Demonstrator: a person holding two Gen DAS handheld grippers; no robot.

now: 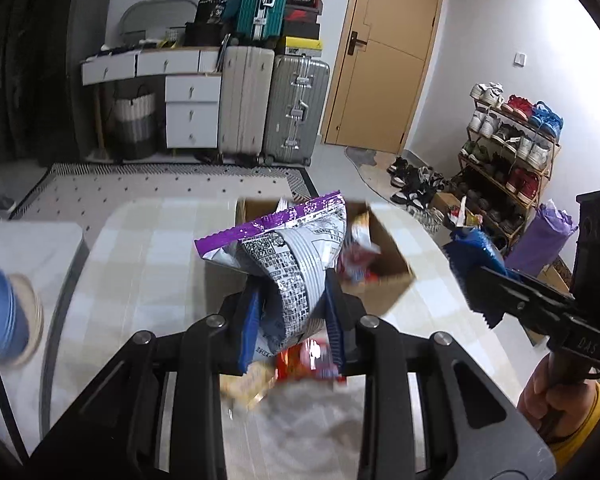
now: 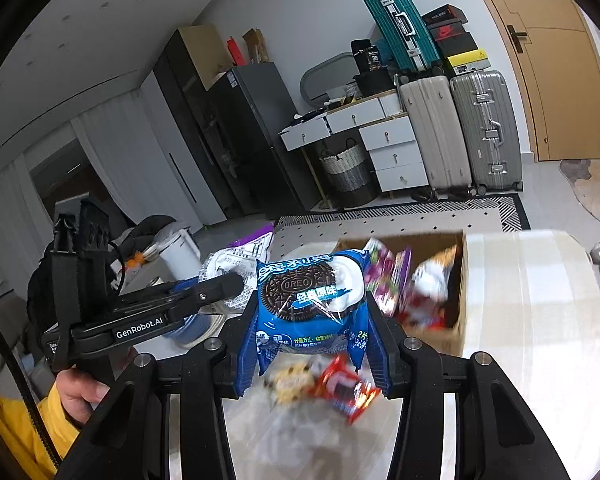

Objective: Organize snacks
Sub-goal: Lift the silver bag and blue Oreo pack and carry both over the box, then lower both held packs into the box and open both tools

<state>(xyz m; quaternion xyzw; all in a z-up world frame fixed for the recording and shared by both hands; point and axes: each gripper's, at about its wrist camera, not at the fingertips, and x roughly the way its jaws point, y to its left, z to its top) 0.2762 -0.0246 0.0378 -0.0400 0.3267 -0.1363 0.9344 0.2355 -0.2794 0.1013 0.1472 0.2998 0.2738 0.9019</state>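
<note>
- Left wrist: our left gripper (image 1: 292,312) is clamped on a purple-topped snack bag (image 1: 288,256), held up just in front of the cardboard box (image 1: 384,280) w/ snacks inside.
- Right wrist: our right gripper (image 2: 310,340) pinches an Oreo pack (image 2: 310,296), raised just left of the box (image 2: 458,320); red packet (image 2: 346,390) lies on the table (image 2: 540,320) in front of it.

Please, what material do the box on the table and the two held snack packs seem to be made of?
Box: brown cardboard, matte, with flaps folded open.
Oreo pack in the right tongs: glossy plastic film, judging by its glare and creases.
Purple pack in the left tongs: crinkled film with a shiny purple crimped seal, perhaps metallised; the look leaves that open.
</note>
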